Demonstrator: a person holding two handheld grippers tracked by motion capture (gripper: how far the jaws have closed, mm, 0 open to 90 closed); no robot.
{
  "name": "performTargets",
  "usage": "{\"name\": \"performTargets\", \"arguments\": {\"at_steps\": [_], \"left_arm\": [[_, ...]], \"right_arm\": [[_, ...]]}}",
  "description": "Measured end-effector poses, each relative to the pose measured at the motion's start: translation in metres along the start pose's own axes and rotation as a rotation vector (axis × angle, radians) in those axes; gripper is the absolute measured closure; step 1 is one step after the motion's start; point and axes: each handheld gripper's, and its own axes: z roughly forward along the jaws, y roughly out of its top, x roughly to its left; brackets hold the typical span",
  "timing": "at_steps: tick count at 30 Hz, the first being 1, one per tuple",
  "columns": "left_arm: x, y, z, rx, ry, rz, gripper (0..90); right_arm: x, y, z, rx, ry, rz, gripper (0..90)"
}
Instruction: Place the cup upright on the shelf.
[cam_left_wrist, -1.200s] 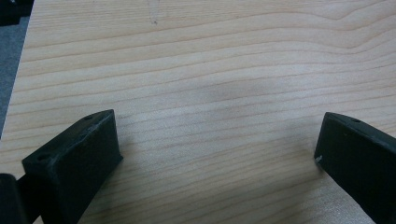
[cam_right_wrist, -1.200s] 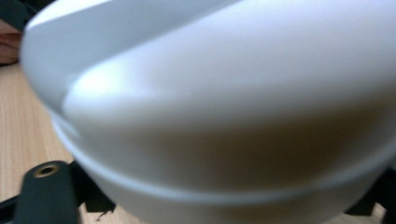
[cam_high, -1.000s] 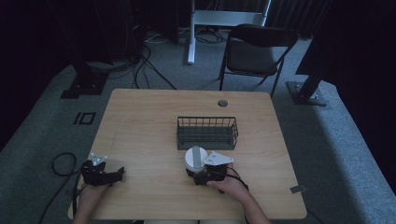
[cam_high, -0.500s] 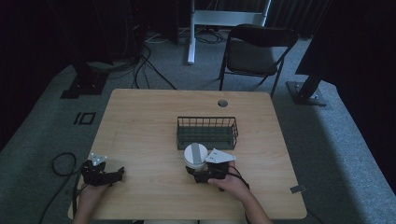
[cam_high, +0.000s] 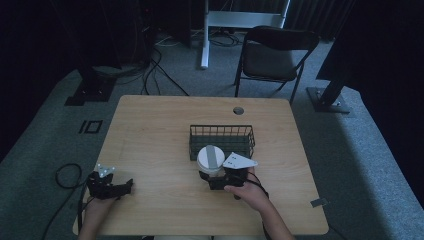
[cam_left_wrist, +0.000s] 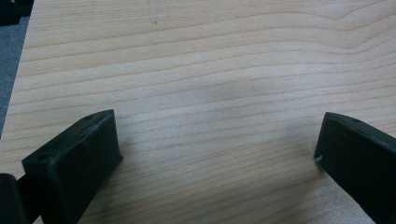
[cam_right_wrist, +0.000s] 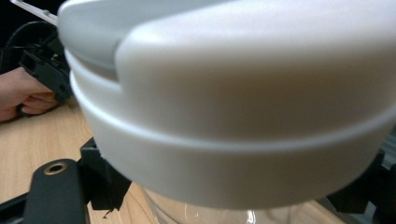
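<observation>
1. Looking down from the high view, a light wooden table (cam_high: 150, 130) holds a black wire basket (cam_high: 222, 141) near its middle; nothing can be seen inside the basket.
2. The right gripper (cam_high: 216, 179) grips a clear jar with a white round lid (cam_high: 210, 159), its jaws closed around the clear body under the lid.
3. The jar stands upright, its long axis vertical, just in front of the basket's near wall, almost touching it.
4. In the right gripper view, the white lid (cam_right_wrist: 243, 107) looms close, with clear glass below.
5. The left gripper (cam_high: 114, 189) rests well apart at the table's near left corner, its jaws spread wide over bare wood.
6. The right hand (cam_high: 247, 190) is far nearer the basket, so lifting the jar forward over the wall likely falls to it.
</observation>
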Motion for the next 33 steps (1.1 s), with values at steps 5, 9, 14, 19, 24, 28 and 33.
{"name": "performTargets", "arguments": {"at_steps": [5, 9, 14, 19, 24, 28, 33], "left_arm": [[0.000, 0.000, 0.000, 0.000, 0.000, 0.000, 0.2], [0.000, 0.000, 0.000, 0.000, 0.000, 0.000, 0.1], [0.000, 0.000, 0.000, -0.002, 0.000, -0.003, 0.1], [0.000, 0.000, 0.000, 0.000, 0.000, -0.001, 0.2], [0.000, 0.000, 0.000, 0.000, 0.000, 0.000, 0.1], [0.000, 0.000, 0.000, 0.000, 0.000, 0.000, 0.2], [0.000, 0.000, 0.000, 0.000, 0.000, 0.000, 0.2]], "right_arm": [[-0.002, 0.010, -0.002, -0.026, -0.019, 0.003, 17.7], [-0.004, 0.022, -0.003, -0.046, -0.038, 0.010, 17.7], [-0.008, 0.033, -0.002, -0.061, -0.078, 0.015, 17.8], [-0.013, 0.042, -0.001, -0.077, -0.096, 0.015, 17.8], [-0.018, 0.055, -0.002, -0.092, -0.152, 0.010, 17.8], [-0.021, 0.057, -0.002, -0.103, -0.194, 0.013, 17.8], [-0.031, 0.063, -0.001, -0.113, -0.284, 0.047, 17.9]]}}
